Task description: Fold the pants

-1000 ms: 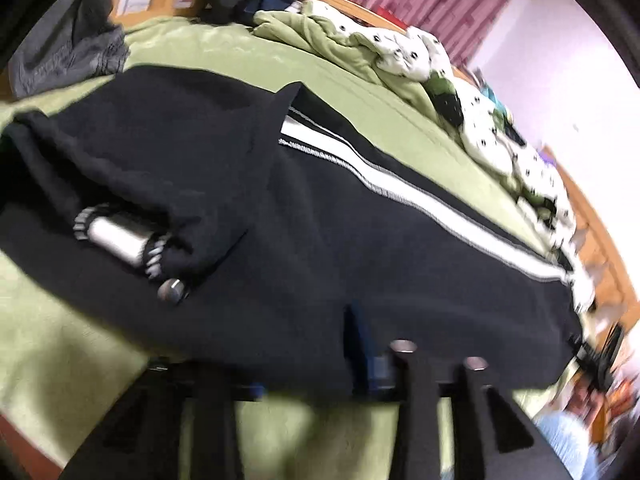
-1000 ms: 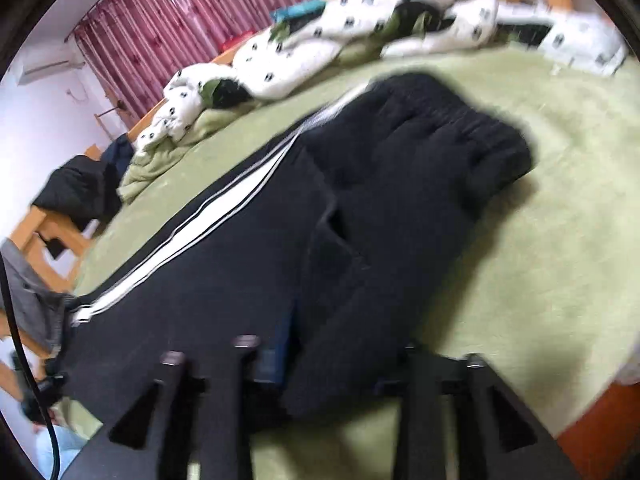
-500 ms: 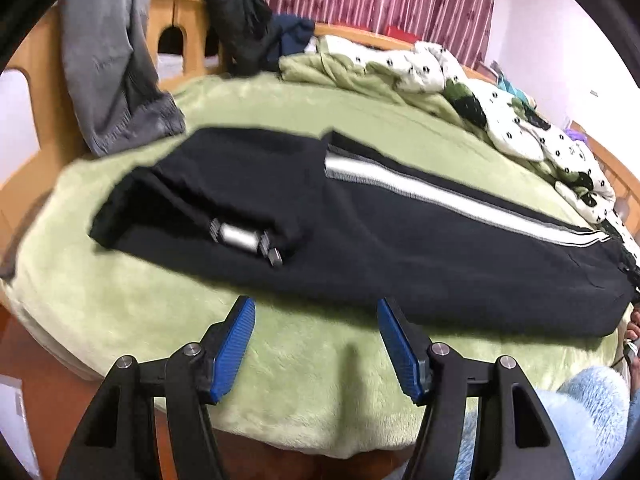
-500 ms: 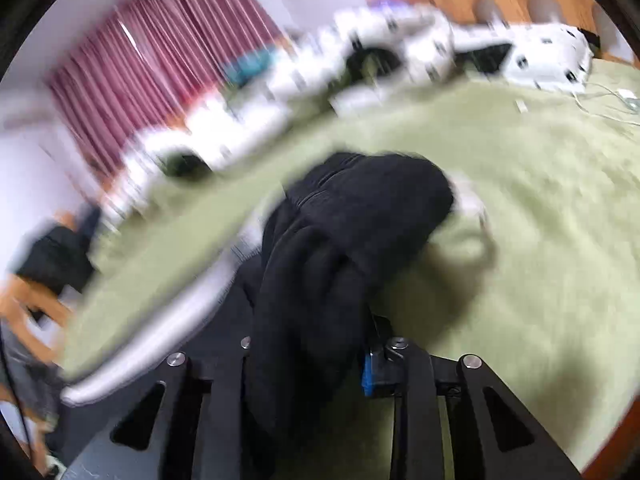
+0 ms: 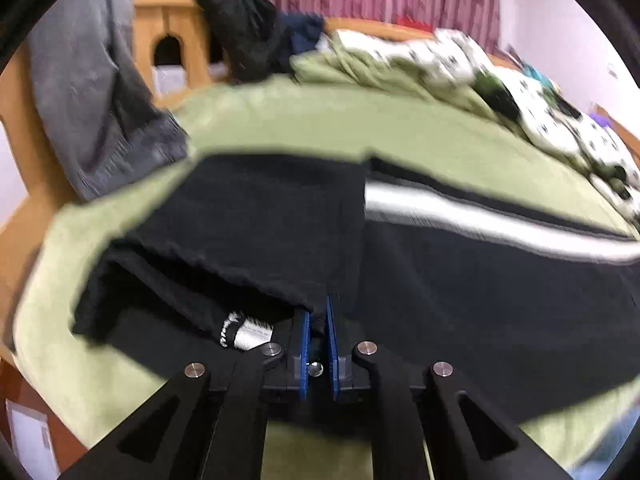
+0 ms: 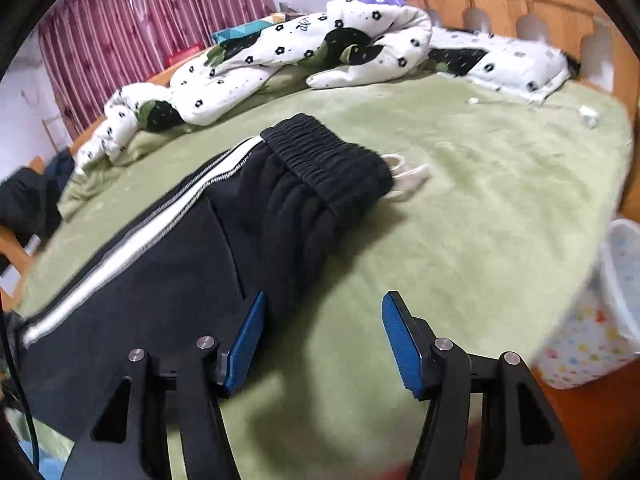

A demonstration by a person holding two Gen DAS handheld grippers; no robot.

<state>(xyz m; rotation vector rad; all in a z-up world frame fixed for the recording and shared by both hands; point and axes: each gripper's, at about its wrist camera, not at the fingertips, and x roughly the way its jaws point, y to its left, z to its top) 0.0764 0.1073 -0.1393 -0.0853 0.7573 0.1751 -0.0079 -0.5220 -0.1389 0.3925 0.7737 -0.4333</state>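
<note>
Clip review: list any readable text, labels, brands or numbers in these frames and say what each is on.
No legible text in either view.
Floral quilt: a faint script-like mark near its top fold, too small to read.
Black pants: white side stripe only, no label showing.
Patterned tub: coloured shapes, no words.

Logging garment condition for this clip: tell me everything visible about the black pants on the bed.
The black fleece-like pants with a white side stripe lie lengthwise on the green plush bedcover. The ribbed elastic waistband sits flat, a white drawstring poking out beside it. At the other end a leg is folded back over itself, and the left hand-held gripper is shut on that folded edge. The right hand-held gripper is open, one pad next to the fabric.
</note>
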